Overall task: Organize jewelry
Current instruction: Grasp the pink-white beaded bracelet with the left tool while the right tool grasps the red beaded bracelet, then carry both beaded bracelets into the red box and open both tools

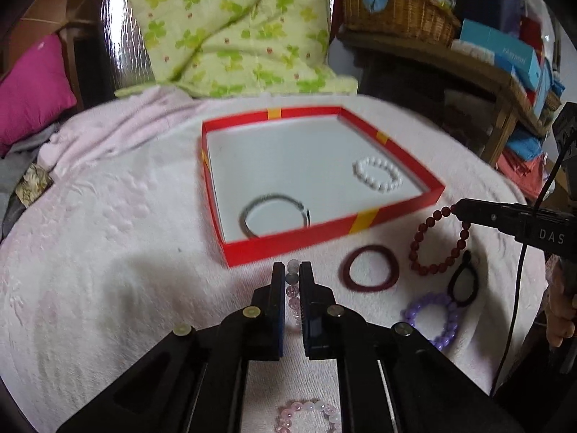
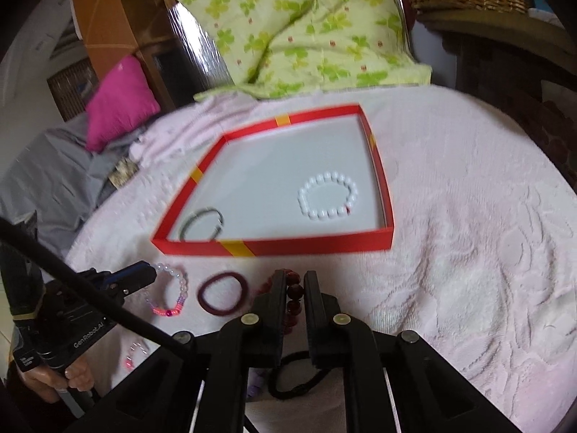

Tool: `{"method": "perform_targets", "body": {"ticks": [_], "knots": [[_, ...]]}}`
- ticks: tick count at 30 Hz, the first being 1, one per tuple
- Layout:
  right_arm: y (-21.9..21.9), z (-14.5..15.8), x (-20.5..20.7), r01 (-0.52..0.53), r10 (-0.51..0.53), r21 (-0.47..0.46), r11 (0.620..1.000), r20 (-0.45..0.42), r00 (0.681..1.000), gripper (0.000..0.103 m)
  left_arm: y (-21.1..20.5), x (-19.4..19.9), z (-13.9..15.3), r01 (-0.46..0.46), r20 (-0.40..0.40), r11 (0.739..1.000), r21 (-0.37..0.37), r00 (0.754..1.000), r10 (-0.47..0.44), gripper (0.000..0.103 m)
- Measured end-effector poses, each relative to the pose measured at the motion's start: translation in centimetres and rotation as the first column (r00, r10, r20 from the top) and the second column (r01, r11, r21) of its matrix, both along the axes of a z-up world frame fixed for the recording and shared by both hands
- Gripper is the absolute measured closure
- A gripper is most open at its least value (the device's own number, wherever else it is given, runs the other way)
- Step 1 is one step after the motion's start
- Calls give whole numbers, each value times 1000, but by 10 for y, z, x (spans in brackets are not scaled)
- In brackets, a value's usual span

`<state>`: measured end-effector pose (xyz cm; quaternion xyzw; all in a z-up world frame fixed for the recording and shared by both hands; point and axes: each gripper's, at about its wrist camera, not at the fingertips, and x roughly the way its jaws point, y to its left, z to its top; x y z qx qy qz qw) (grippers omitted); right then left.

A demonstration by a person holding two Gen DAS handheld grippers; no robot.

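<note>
Left wrist view: left tool (image 1: 291,270) pinches a pink bead bracelet (image 1: 293,290); right tool (image 2: 293,278) pinches the dark-red bead bracelet (image 2: 293,294), both near the bed's front edge. Next, likely carrying both into the red tray (image 1: 396,206).

Behind the bed's pale pink textured blanket (image 1: 108,252) you have a folded quilt (image 1: 230,29), light green with a leaf print, propped upright. To its left, a magenta pillow (image 1: 32,90) leans above some grey cloth (image 2: 54,187). Off to your right, a wicker basket (image 1: 396,11) with something blue in it sits on a wooden shelf (image 1: 468,68), just beside a stack of blue boxes (image 1: 505,54). In the right wrist view, an orange-brown panel (image 2: 104,7) stands behind the pillow.
</note>
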<state>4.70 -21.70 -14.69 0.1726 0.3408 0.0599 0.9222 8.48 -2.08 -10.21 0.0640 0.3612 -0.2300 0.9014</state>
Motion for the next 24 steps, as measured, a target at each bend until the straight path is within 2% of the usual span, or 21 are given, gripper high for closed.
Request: {"method": "perform_targets", "body": {"ticks": [5,9,15,19,24], "knots": [[-2,16,-10,16,-18,25,1000,77,997,92,14,-5,13,-3,41,999,-48,999,5,95],[-3,21,-14,26,-30,33,999,103,994,92,20,-8,21,-3,67,997,-75,998,8,95],[-4,31,-16,31,-37,44,999,148,988,92,19,-8,28,-1,92,996,-84,996,9,95],[-4,37,-9,31,-38,50,998,161,986,92,19,-3,37,0,81,993,-120,997,10,95],[-11,47,10,21,-41,118,993,173,984,92,10,11,58,9,110,992,-126,994,5,95]]}}
